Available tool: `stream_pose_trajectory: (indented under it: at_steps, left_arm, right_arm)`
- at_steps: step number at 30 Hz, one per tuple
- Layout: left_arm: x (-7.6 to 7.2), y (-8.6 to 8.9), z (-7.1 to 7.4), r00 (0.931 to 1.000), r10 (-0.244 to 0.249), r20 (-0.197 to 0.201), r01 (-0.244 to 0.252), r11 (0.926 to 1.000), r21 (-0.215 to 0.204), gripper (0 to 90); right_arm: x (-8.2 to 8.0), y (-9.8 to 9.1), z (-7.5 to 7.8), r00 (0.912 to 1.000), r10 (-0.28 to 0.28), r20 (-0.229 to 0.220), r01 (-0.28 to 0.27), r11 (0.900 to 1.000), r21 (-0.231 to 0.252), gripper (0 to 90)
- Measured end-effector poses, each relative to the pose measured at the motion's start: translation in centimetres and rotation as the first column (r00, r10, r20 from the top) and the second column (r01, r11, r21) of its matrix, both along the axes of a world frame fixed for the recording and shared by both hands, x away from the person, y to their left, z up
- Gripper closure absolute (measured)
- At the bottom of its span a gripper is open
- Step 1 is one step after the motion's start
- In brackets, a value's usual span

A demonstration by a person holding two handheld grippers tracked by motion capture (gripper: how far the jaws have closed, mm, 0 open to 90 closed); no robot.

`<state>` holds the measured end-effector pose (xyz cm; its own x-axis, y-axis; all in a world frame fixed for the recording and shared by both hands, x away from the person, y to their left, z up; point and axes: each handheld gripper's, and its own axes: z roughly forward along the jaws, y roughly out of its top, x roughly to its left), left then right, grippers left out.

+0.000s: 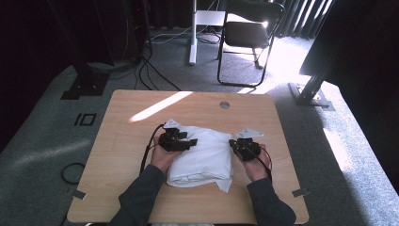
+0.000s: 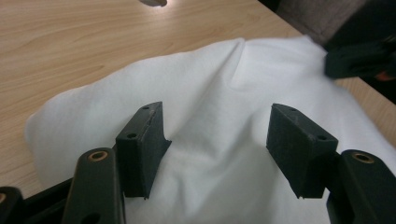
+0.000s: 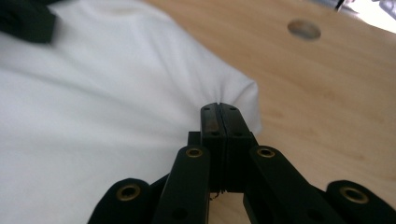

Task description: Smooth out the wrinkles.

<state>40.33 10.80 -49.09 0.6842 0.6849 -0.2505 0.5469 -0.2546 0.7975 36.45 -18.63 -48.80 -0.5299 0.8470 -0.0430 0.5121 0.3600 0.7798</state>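
Note:
A white folded cloth [image 1: 202, 157] lies in the middle of the wooden table [image 1: 122, 141]. My left gripper [image 1: 190, 142] hovers over the cloth's left part, its jaws standing apart over the cloth [image 2: 224, 88] with nothing pinched between them [image 2: 217, 112]. My right gripper [image 1: 233, 143] is at the cloth's right edge. In the right gripper view its jaws [image 3: 219, 106] are pressed together, and creases of the cloth [image 3: 116, 93] gather at their tips, so a fold of the edge is pinched. The right gripper [image 2: 359, 58] also appears at the far side of the left gripper view.
A round hole [image 1: 224, 105] sits in the tabletop near the far edge, also seen as the hole [image 3: 304, 29] in the right gripper view. A black folding chair [image 1: 249, 33] and stand legs are on the carpet beyond the table. Bare wood surrounds the cloth.

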Motion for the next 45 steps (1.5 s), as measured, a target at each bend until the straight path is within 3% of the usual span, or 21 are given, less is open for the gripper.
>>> stream_pose_trajectory:
  at_steps: [3,5,6,7,8,9,10,11,15,17,18,19,21,25,27,29,31,33,37,39,45]
  left_arm:
    - [-1.2,-0.1,1.2,0.9982,-0.040,0.044,0.041,0.9990,-0.017,36.5]
    - [-1.6,-0.3,1.3,0.9973,-0.056,0.047,0.057,0.9982,-0.019,37.9]
    - [-2.0,-0.9,1.3,0.9952,-0.084,0.051,0.084,0.9965,0.002,38.2]
    - [-2.2,-1.3,1.2,0.9941,-0.097,0.049,0.096,0.9953,0.015,38.1]
    - [-2.2,-1.3,1.2,0.9941,-0.097,0.049,0.096,0.9953,0.015,38.1]
    - [-2.2,-1.3,1.2,0.9941,-0.097,0.049,0.096,0.9953,0.015,38.1]
    - [-2.5,-2.0,0.9,0.9922,-0.117,0.043,0.115,0.9926,0.037,38.1]
    - [-2.8,-2.6,0.7,0.9884,-0.147,0.037,0.146,0.9886,0.038,39.5]
    - [-4.0,-4.3,0.4,0.9781,-0.204,0.041,0.201,0.9769,0.073,39.4]
    - [-4.5,-4.8,0.1,0.9771,-0.211,0.030,0.207,0.9734,0.098,39.3]
    - [-4.6,-4.9,0.0,0.9767,-0.213,0.025,0.210,0.9726,0.100,39.3]
    - [-4.8,-4.9,-0.3,0.9770,-0.212,0.022,0.209,0.9733,0.094,39.2]
    - [-5.1,-4.9,-0.6,0.9756,-0.219,0.014,0.217,0.9725,0.084,39.3]
    - [-5.5,-4.6,-0.6,0.9718,-0.235,0.022,0.233,0.9713,0.045,40.0]
    - [-5.9,-4.8,-0.3,0.9684,-0.248,0.029,0.247,0.9685,0.033,40.1]
    - [-6.4,-5.1,-0.3,0.9646,-0.261,0.036,0.260,0.9646,0.047,39.7]
    - [-6.9,-5.3,-0.3,0.9617,-0.272,0.036,0.271,0.9621,0.032,39.6]
    - [-7.5,-5.5,-0.3,0.9581,-0.283,0.046,0.282,0.9591,0.031,39.5]
    - [-8.2,-5.9,-0.2,0.9516,-0.302,0.058,0.301,0.9534,0.019,39.2]
    - [-8.2,-5.9,-0.5,0.9515,-0.305,0.039,0.305,0.9522,0.008,39.2]
    - [-8.6,-5.9,-1.5,0.9521,-0.304,0.034,0.304,0.9527,0.015,39.0]
  right_arm:
    - [0.0,-0.5,-0.4,0.9997,-0.016,-0.019,0.016,0.9999,0.005,89.2]
    - [0.0,-0.6,-0.3,0.9993,-0.023,-0.031,0.022,0.9997,-0.014,88.4]
    - [-0.1,-0.7,0.2,0.9989,-0.046,-0.005,0.046,0.9987,-0.020,76.1]
    - [-0.2,-0.7,0.6,0.9981,-0.056,0.027,0.056,0.9985,0.000,70.4]
    - [-0.2,-0.7,0.6,0.9981,-0.056,0.027,0.056,0.9985,0.000,70.4]
    - [-0.4,-0.7,1.2,0.9970,-0.048,0.062,0.045,0.9982,0.039,66.1]
    - [-0.4,-0.7,1.2,0.9970,-0.048,0.062,0.045,0.9982,0.039,66.1]
    - [-0.4,-0.1,2.8,0.9907,-0.032,0.132,0.022,0.9971,0.073,58.3]
    - [1.1,1.2,3.3,0.9899,0.012,0.141,-0.020,0.9982,0.056,56.1]
    - [2.3,1.8,2.8,0.9932,0.042,0.109,-0.047,0.9980,0.042,57.3]
    - [2.8,2.0,2.4,0.9950,0.060,0.080,-0.063,0.9976,0.030,62.6]
    - [3.3,2.2,1.9,0.9961,0.080,0.037,-0.081,0.9965,0.020,74.4]
    - [3.6,2.2,1.2,0.9974,0.073,0.000,-0.073,0.9973,-0.010,86.5]
    - [2.5,1.0,2.2,0.9983,0.035,0.046,-0.037,0.9975,0.060,87.6]
    - [2.0,0.8,2.4,0.9983,0.023,0.054,-0.025,0.9988,0.042,86.7]
    - [1.5,0.4,2.0,0.9987,0.016,0.049,-0.016,0.9999,0.007,78.9]
    - [1.2,-0.1,1.5,0.9995,-0.006,0.031,0.007,1.0000,-0.007,71.4]
    - [0.7,-0.6,1.0,0.9999,0.013,0.009,-0.013,0.9998,0.016,62.1]
    - [-1.6,-0.7,1.6,0.9912,0.063,0.116,-0.068,0.9969,0.040,54.1]
    - [-2.7,-0.3,1.7,0.9825,0.135,0.129,-0.140,0.9894,0.036,52.7]
    - [-3.5,-0.3,-1.2,0.9812,0.192,0.016,-0.192,0.9812,0.011,48.5]
